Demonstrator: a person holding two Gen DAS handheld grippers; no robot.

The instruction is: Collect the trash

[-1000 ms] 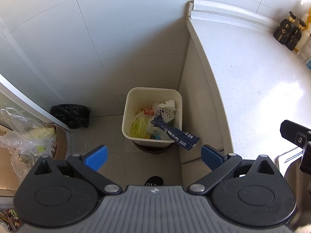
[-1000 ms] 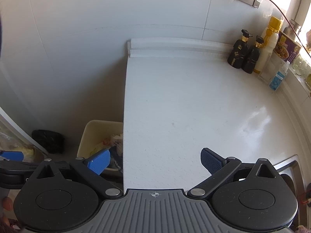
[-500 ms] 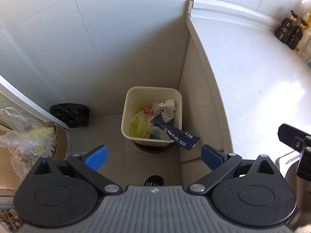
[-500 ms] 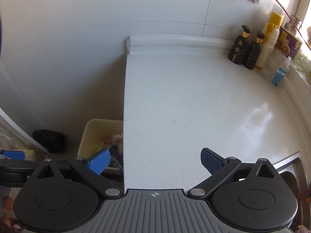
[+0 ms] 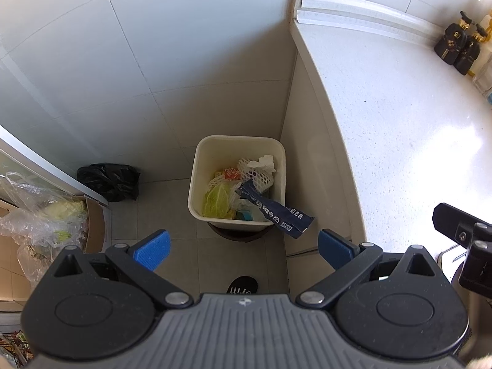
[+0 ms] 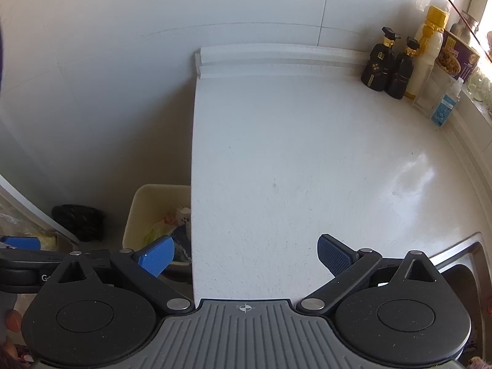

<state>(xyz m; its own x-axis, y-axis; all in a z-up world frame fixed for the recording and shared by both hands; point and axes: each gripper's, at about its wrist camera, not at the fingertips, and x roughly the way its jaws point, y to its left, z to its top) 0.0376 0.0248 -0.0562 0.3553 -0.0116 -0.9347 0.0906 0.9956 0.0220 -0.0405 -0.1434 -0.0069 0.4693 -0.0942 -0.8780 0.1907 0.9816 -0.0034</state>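
Note:
A cream trash bin (image 5: pixel 236 147) stands on the floor beside the white counter (image 5: pixel 399 123). It holds white foam netting, green leaves and other scraps. A dark blue wrapper (image 5: pixel 276 212) hangs over its front right rim. My left gripper (image 5: pixel 243 250) hovers open above the floor in front of the bin, holding nothing. My right gripper (image 6: pixel 246 253) is open over the counter's left front edge, with nothing between its fingers. In the right wrist view the bin (image 6: pixel 153 212) shows partly, below the counter (image 6: pixel 307 169).
A black plastic bag (image 5: pixel 107 181) lies by the wall left of the bin. A clear bag of vegetables (image 5: pixel 43 215) sits at far left. Dark bottles (image 6: pixel 387 64) and other containers line the counter's back right. A steel sink (image 6: pixel 464 264) lies at the right.
Both views shifted slightly, as if the grippers rose or drew back a little. Both stayed open and the trash in the bin did not move.

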